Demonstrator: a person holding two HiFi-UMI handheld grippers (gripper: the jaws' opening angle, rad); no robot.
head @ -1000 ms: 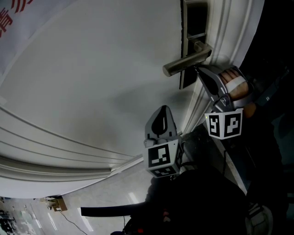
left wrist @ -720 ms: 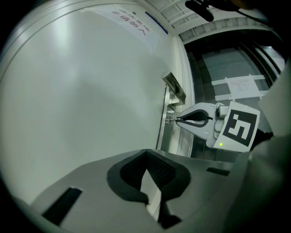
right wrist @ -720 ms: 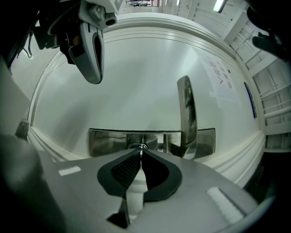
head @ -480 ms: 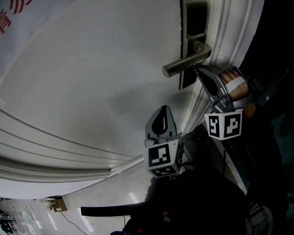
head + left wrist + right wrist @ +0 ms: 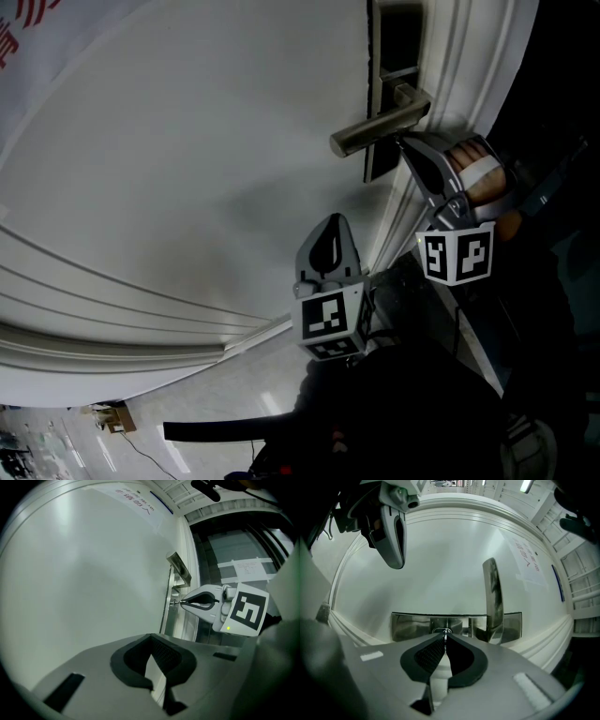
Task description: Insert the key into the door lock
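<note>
Right hand-held gripper [image 5: 444, 644] is clamped flat on the key [image 5: 445, 634] — a thin, stiff sliver of metal, likely light and slick, so a firm pinch on its broad end looks right. Its tip sits straight ahead of the jaws at the door lock [image 5: 436, 631], with the door handle [image 5: 493, 597] just right. Left hand-held gripper [image 5: 151, 641] hangs well back — jaws together, empty.

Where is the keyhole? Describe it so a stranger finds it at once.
On the white door, look to the metal lever handle near its edge, mounted on a shiny lock plate. The keyhole sits on that plate beside the lever, where the key held by the right tool touches. Unlike the long lever, it is small and round.
</note>
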